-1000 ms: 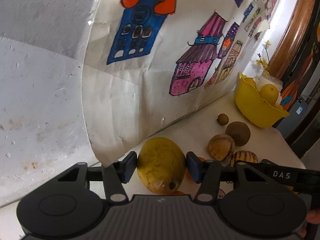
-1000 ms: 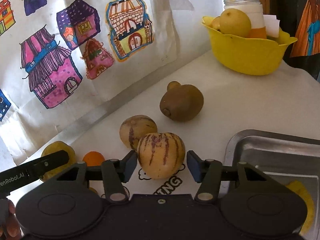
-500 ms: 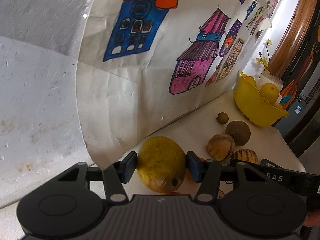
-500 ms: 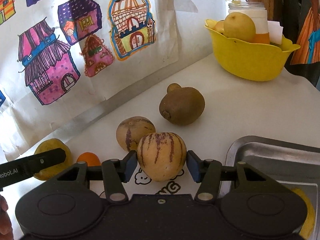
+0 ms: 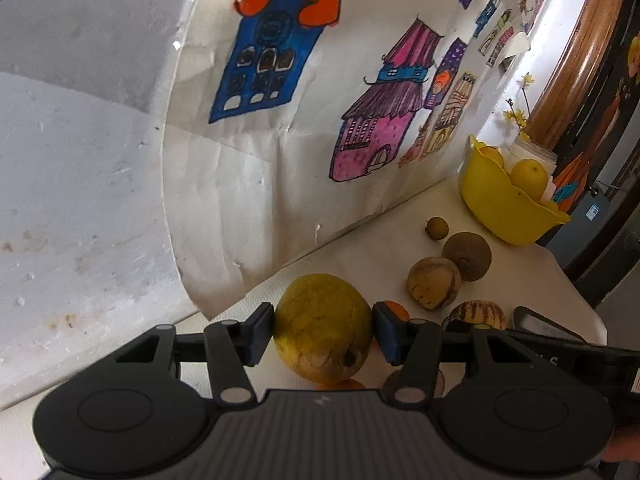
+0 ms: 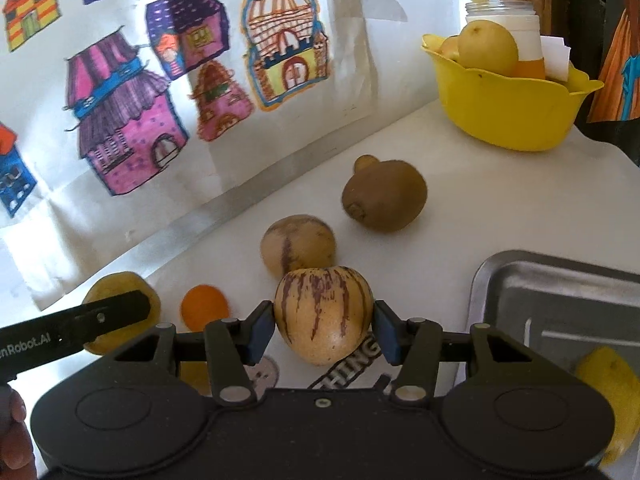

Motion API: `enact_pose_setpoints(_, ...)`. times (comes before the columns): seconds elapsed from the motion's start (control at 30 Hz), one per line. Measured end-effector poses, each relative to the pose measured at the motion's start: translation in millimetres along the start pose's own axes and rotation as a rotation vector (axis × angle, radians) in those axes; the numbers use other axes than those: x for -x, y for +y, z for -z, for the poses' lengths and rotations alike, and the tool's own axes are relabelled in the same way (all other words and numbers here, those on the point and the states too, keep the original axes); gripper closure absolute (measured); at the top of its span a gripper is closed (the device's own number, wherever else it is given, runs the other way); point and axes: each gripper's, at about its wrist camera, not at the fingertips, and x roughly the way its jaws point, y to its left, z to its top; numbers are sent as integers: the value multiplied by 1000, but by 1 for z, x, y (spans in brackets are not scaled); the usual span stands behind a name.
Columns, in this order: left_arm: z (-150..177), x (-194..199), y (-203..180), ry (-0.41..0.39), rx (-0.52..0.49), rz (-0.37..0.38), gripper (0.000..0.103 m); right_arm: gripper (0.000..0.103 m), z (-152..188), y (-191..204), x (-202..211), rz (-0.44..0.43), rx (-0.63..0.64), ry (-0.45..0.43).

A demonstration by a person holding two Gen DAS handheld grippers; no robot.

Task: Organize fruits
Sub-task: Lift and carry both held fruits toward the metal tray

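The left gripper (image 5: 323, 330) has its fingers (image 5: 259, 332) clamped on a rough yellow fruit (image 5: 322, 326): the blue pads press its two sides and the fruit sits squarely between them, its dark-spotted lower end hanging below the pad line over the white counter (image 5: 360, 252). The right gripper (image 6: 323, 328) is likewise grasping a striped fruit (image 6: 323, 314), cream with purple streaks, seated centred between its fingers (image 6: 386, 330), with the rounded bottom sagging a little below them and printed lettering on the counter showing underneath. Just behind the striped fruit lies a second, paler striped fruit (image 6: 298, 243), and beyond that a brown fruit (image 6: 384, 196) with a small brown one (image 6: 366, 162) touching its far side. An orange fruit (image 6: 205, 306) rests on the counter between the two grippers. To the right of the right gripper a metal tray (image 6: 560, 280) holds a yellow piece (image 6: 614, 392) at its near corner. A yellow bowl (image 6: 508, 104) with yellow fruit stands well apart at the counter's far end, a jar (image 6: 516, 28) behind it. A sheet of house drawings (image 6: 160, 100) covers the wall behind the counter. Part of a hand (image 6: 14, 436) shows at the lower left edge of the right wrist view.
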Motion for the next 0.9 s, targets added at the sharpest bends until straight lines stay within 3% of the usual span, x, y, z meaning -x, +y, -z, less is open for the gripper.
enact_pose_setpoints(0.5,13,52,-25,-35,-30,62,46,48,28,-8,87,-111,-67,-118)
enact_pose_setpoints(0.73,23,69,-59,-43,-78,113,46,48,41,-35,136,-84,-79,-190)
enact_pose_setpoints(0.9,34,68,-86,-13,-114,165,46,48,55,-60,162,-8,-88,-217)
